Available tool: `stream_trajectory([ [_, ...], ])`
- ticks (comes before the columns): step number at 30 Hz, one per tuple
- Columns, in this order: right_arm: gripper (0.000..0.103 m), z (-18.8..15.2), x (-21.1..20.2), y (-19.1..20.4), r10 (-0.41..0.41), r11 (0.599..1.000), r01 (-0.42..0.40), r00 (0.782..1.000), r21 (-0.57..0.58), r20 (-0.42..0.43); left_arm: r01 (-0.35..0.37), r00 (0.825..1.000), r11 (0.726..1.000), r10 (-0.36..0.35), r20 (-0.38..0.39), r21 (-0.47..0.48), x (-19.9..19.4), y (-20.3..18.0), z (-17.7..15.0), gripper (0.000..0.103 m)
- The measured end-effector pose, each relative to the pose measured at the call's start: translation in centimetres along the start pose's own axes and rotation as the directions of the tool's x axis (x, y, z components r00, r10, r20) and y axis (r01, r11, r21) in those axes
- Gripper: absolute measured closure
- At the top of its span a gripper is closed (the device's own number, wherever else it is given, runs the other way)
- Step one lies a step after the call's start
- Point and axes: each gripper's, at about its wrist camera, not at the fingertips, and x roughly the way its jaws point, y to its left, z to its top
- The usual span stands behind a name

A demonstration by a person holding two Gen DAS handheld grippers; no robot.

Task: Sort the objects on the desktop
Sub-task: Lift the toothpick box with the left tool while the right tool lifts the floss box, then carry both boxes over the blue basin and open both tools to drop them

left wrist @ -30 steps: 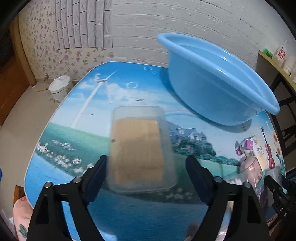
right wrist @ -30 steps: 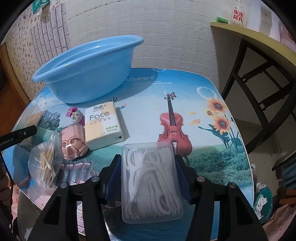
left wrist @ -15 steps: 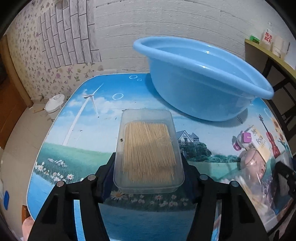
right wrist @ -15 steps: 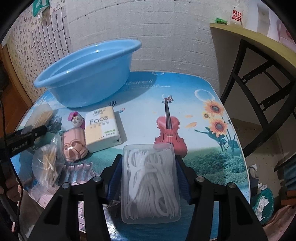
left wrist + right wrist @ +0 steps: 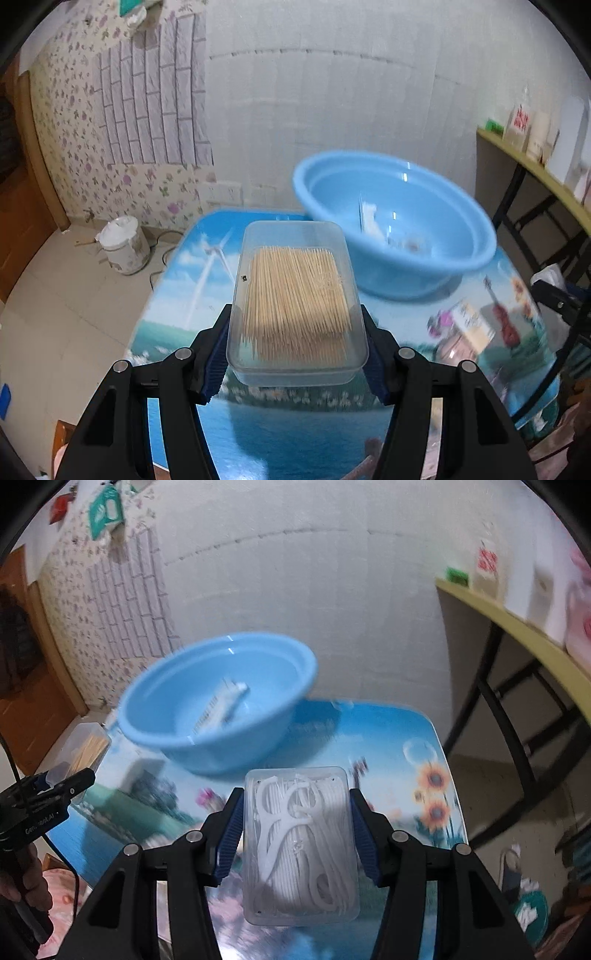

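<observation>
Left wrist view, left tongs [image 5: 297, 356] clamped on toothpick box [image 5: 297, 310], right tongs [image 5: 297, 845] clamped on floss pick box [image 5: 301, 845], blue basin [image 5: 395, 221] on counter [image 5: 295, 443] beyond

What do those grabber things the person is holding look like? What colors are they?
Both are the same kind. The left gripper and right gripper have shiny black angular plastic arms with round silver bolts at the joints. Their fingers carry ribbed blue pads on the inner faces. Seen from the right wrist camera, the left gripper has small white lettering on its black body and a thin black cable beside it.
</observation>
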Motion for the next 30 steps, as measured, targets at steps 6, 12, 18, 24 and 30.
stream_trajectory([
  [6, 0.047, 3.3, 0.2, 1.7, 0.082, 0.997, -0.082, 0.996, -0.002, 0.021, 0.063, 0.997, 0.998, -0.063, 0.037, 0.005, -0.5, -0.4, 3.4, 0.044],
  [12, 0.047, 6.3, 2.0, 3.6, 0.118, 0.993, -0.117, 0.993, -0.033, 0.024, 0.109, 0.993, 0.994, -0.11, 0.047, 0.017, 0.9, -1.6, 5.9, 0.044],
  [18, 0.047, 8.6, 4.6, 4.8, 0.127, 0.99, -0.126, 0.992, -0.069, 0.01, 0.143, 0.989, 0.99, -0.144, 0.016, 0.013, 3.5, -2.6, 7.7, 0.044],
  [24, 0.047, 10.0, 7.3, 4.1, 0.112, 0.991, -0.112, 0.994, -0.07, -0.009, 0.186, 0.983, 0.982, -0.185, -0.007, 0.037, 6.6, -4.4, 9.4, 0.044],
  [30, 0.047, 9.7, 9.3, 3.1, 0.108, 0.993, -0.11, 0.993, -0.051, -0.037, 0.205, 0.978, 0.977, -0.202, -0.045, 0.063, 10.0, -5.8, 10.2, 0.044],
])
